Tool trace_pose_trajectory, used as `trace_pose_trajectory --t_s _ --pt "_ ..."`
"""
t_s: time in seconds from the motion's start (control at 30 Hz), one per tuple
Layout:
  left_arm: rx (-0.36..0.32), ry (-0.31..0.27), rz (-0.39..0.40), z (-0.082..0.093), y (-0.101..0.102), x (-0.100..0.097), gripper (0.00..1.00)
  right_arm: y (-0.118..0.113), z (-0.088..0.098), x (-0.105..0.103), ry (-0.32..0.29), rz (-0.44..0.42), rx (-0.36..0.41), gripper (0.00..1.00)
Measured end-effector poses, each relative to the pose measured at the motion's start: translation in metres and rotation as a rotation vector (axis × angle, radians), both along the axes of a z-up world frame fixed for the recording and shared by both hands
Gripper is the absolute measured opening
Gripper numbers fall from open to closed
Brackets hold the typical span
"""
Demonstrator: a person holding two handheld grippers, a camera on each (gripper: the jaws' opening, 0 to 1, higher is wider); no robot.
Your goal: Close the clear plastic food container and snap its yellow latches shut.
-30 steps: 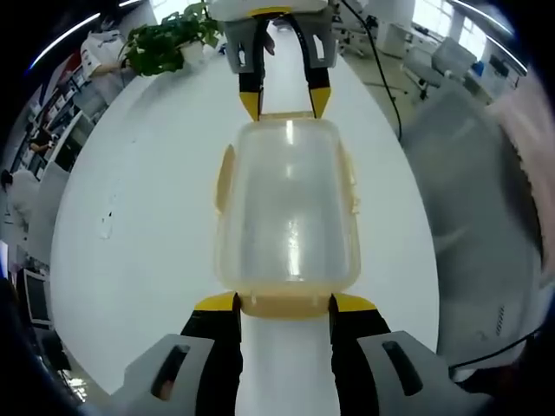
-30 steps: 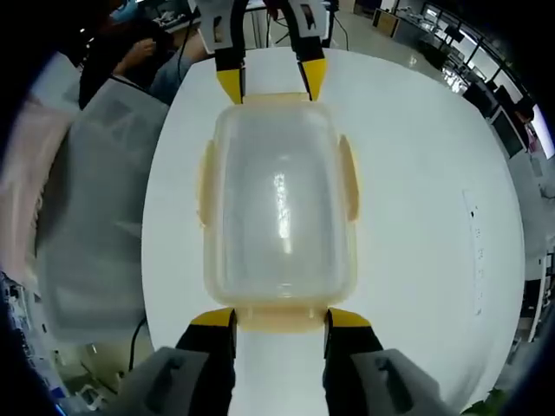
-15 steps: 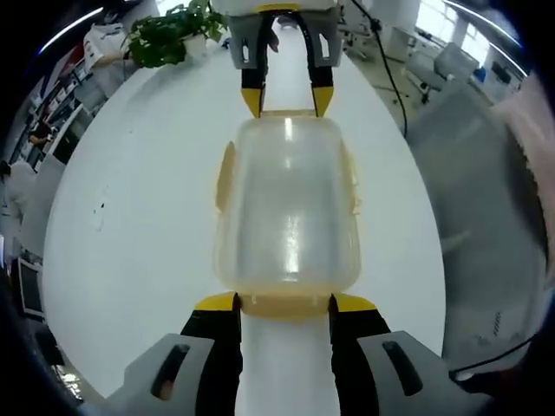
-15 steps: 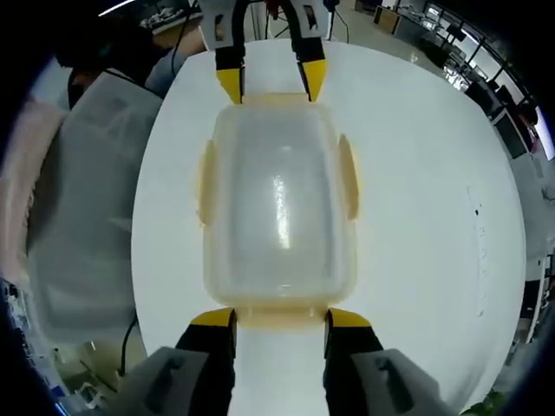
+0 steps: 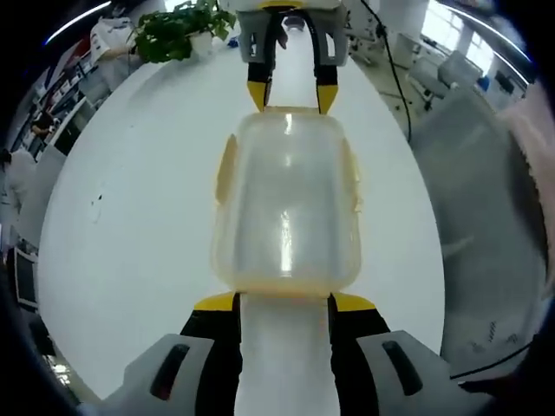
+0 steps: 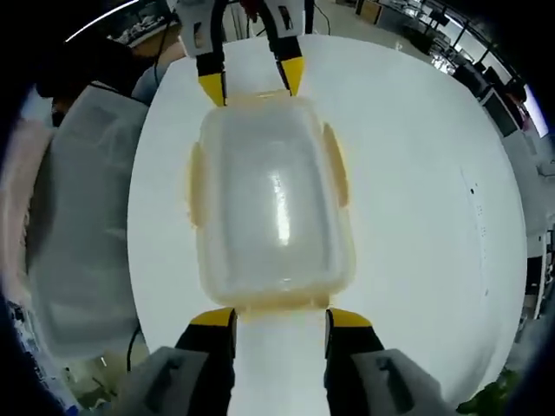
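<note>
A round white table (image 5: 130,225) in a bright office, potted plant (image 5: 178,30) at its far edge. The clear container (image 5: 286,204), lid on, lies lengthwise between both tools. The left gripper (image 5: 284,303) stands open at one end latch (image 5: 284,296); the right gripper (image 6: 270,319) stands open at the opposite end.

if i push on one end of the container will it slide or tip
Probably slide. The container looks empty, so likely light, and it sits on a smooth white table. It is low and wide, so tipping seems unlikely. The left gripper and right gripper flank opposite ends, which should brace it. Its clear walls may flex a little.
</note>
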State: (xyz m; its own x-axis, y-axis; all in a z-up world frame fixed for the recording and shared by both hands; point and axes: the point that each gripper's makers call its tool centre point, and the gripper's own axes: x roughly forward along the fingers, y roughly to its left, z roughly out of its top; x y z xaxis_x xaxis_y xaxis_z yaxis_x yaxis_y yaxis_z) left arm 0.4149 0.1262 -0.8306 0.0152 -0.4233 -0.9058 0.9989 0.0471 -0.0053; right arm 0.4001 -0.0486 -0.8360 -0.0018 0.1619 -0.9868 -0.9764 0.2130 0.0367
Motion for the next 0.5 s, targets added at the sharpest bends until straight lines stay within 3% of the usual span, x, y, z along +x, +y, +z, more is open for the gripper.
trace_pose_trajectory --t_s 0.07,0.2,0.4,0.5 --pt "-0.040 0.039 0.051 0.001 0.001 -0.003 0.42 -0.005 0.002 0.001 -0.018 -0.018 0.010 0.40" --pt "-0.063 0.038 0.109 0.005 0.010 0.003 0.42 -0.011 0.006 0.000 -0.026 -0.079 0.029 0.40" --pt "-0.244 0.151 0.287 0.025 0.002 0.003 0.39 -0.013 0.018 -0.001 -0.020 -0.192 0.079 0.39" --pt "-0.296 0.182 0.371 0.030 0.000 0.005 0.36 -0.011 0.023 0.002 -0.028 -0.264 0.109 0.38"
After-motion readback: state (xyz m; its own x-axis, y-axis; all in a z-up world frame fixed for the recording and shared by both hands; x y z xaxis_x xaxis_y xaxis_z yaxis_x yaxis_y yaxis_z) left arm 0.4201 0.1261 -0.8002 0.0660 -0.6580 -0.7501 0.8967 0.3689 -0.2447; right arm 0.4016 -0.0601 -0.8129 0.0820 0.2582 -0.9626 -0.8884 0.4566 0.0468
